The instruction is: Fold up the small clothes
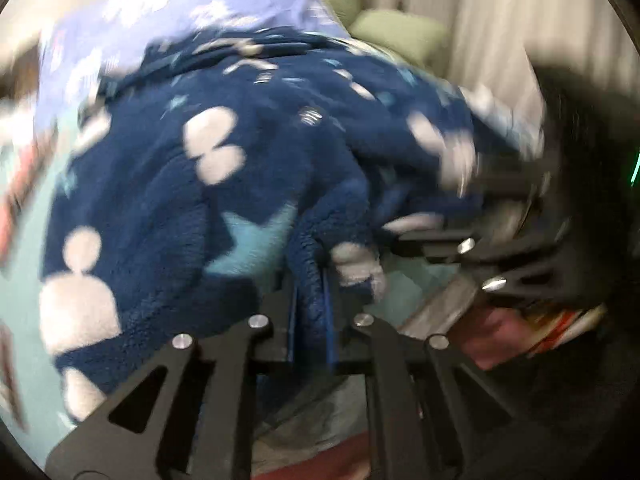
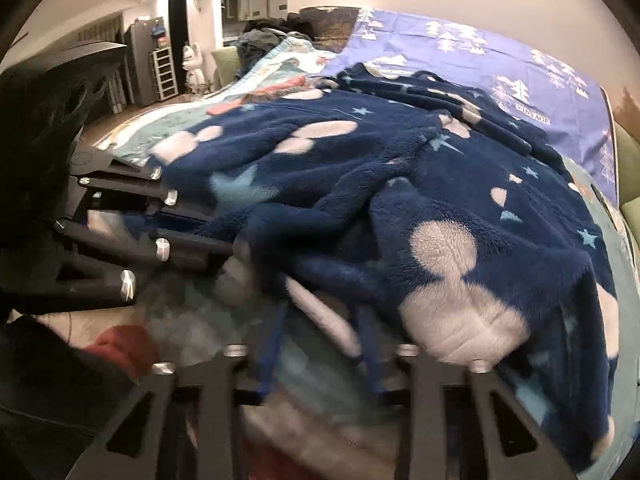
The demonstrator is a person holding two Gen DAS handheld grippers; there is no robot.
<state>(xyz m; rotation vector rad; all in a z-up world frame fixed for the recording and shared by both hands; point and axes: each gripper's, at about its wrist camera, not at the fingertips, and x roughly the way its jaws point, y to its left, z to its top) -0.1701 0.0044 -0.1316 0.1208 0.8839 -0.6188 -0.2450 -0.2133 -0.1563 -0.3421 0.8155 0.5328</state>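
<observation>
A navy fleece garment point(image 1: 192, 184) with white blobs and pale blue stars lies bunched on the bed; it also shows in the right wrist view point(image 2: 440, 208). My left gripper point(image 1: 310, 280) is shut on a fold of its edge. The left gripper also shows at the left of the right wrist view point(image 2: 216, 236), clamped on the fleece. My right gripper point(image 2: 320, 320) has its jaws apart, with the fleece's edge blurred between them; the frames do not show whether it grips. The right gripper shows blurred at the right of the left wrist view point(image 1: 404, 236).
The garment rests on a light teal bedspread point(image 2: 144, 140), with a purple tree-print sheet point(image 2: 520, 68) behind. Green cushions point(image 1: 400, 32) and pale curtains point(image 1: 480, 12) stand beyond. A doorway and shelves point(image 2: 164, 72) lie at the far left.
</observation>
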